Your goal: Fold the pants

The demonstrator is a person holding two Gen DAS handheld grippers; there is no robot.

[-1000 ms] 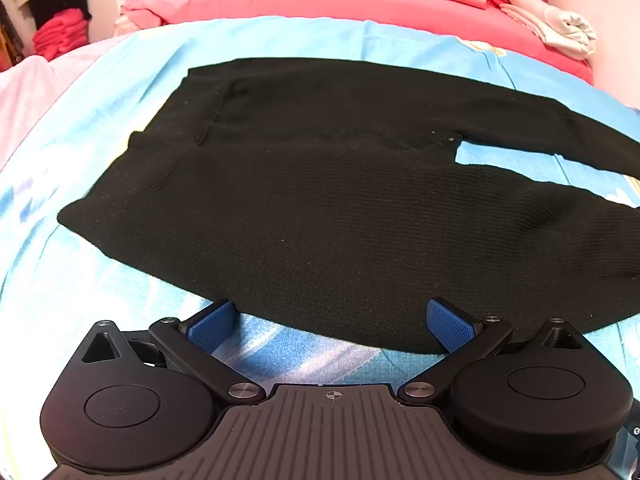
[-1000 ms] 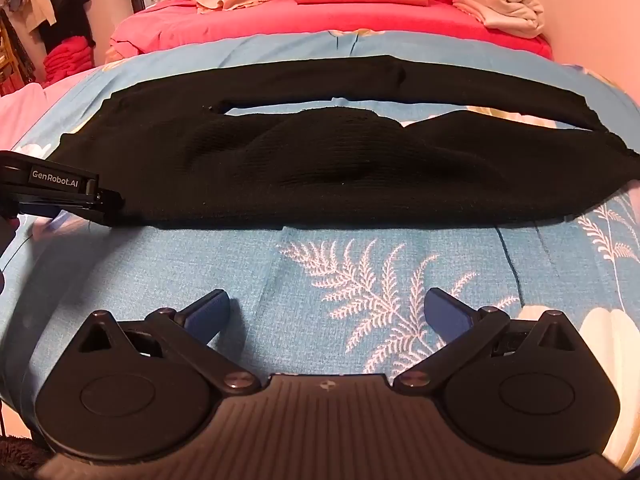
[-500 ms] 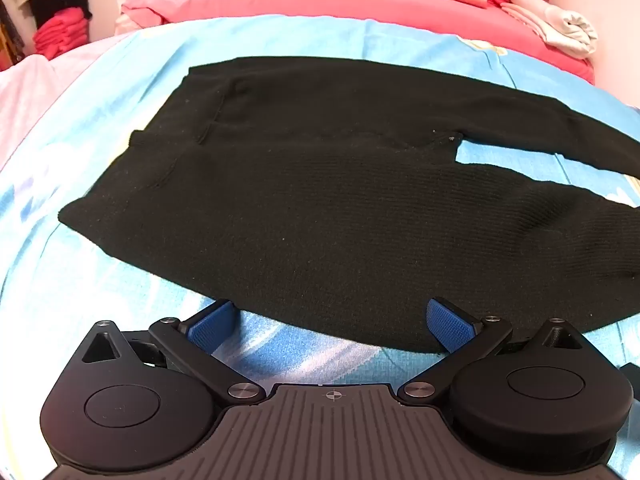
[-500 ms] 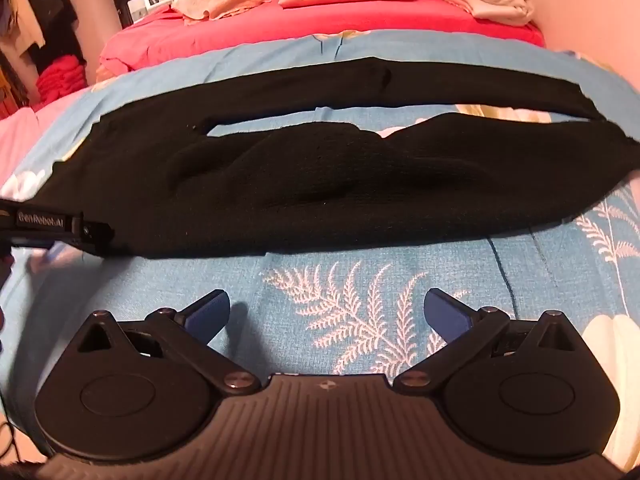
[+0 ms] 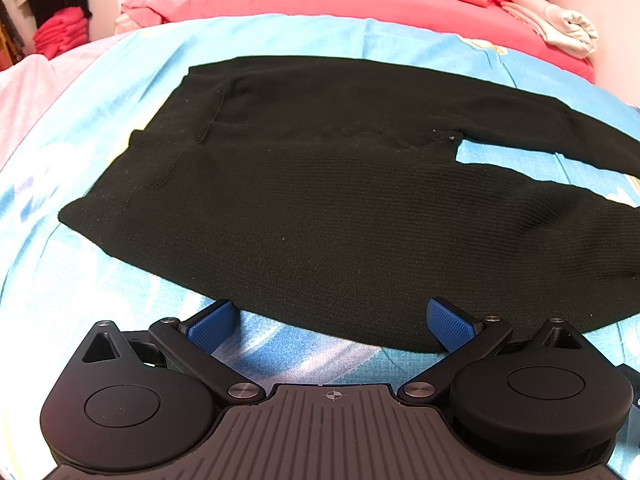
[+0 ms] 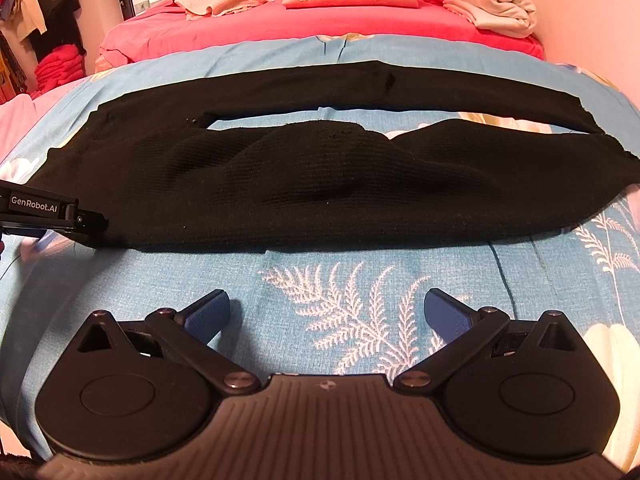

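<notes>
Moved: right gripper (image 6: 327, 310) has eased back a touch; pants (image 6: 320, 184) sit farther off vs 0.5 s ago.
Pants: black, flat across blue floral bedspread (image 6: 360, 280), legs slightly parted.
L gripper (image 5: 334, 320): fingers apart, at waist-end near hem.
R gripper: fingers wide apart, over bare bedspread.

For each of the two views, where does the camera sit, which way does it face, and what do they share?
Left wrist view: sits on the left claw, low at the near hem by the waist end of the black pants, facing across the bed; own open blue fingers show.
Right wrist view: sits on the right claw, back from the pants over the blue fern-print sheet, facing the legs; own open fingers show, plus the left claw at the left edge.
Shared: the pants, sheet and red bedding beyond.
</notes>
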